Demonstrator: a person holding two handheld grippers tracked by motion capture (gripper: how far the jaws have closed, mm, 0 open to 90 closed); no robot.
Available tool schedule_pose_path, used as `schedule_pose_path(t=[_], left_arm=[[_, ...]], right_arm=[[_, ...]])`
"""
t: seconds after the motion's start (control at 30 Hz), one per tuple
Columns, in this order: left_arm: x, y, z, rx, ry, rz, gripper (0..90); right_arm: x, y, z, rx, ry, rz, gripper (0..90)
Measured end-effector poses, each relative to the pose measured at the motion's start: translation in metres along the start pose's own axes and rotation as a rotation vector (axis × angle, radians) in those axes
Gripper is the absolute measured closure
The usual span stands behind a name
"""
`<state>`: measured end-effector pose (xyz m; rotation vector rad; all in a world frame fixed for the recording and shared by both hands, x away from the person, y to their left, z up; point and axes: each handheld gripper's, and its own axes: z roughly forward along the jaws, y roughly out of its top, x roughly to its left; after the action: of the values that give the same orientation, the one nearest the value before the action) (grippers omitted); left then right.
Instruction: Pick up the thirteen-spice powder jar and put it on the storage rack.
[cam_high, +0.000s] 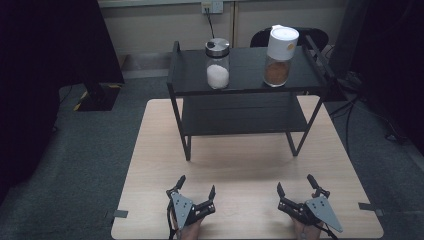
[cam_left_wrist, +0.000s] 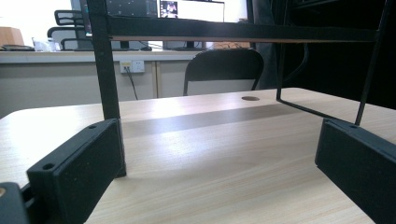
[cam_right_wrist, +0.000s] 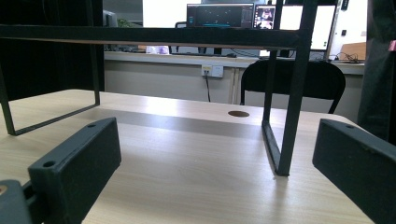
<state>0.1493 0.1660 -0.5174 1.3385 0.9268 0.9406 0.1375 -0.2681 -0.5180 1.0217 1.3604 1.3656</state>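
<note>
A black two-tier metal rack (cam_high: 247, 100) stands on the far half of the wooden table (cam_high: 150, 170). On its top shelf sit a glass jar (cam_high: 218, 64) of white grains with a metal lid and a jar (cam_high: 279, 50) of brown powder with a tall white lid. Near the table's front edge my left gripper (cam_high: 196, 186) rests open, nothing between its jaws. My right gripper (cam_high: 296, 185) rests open beside it, also holding nothing. In the left gripper view the rack's front left leg (cam_left_wrist: 106, 70) rises just ahead; in the right gripper view its front right leg (cam_right_wrist: 293, 93) stands ahead.
A black chair (cam_high: 260, 36) stands behind the table, by a wall with a power socket (cam_high: 212, 7). Dark curtains hang at both sides. Grey carpet surrounds the table. A round cable hole (cam_right_wrist: 238, 113) lies in the tabletop under the rack.
</note>
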Motion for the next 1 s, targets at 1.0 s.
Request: schedule_pose_path(t=[1.0], left_arm=[[0.0000,0.0000,0.0000,0.000,0.000,0.000,0.0]], right_arm=[[-0.0015,0.0020,0.0014,0.015,-0.011,0.032,0.0]])
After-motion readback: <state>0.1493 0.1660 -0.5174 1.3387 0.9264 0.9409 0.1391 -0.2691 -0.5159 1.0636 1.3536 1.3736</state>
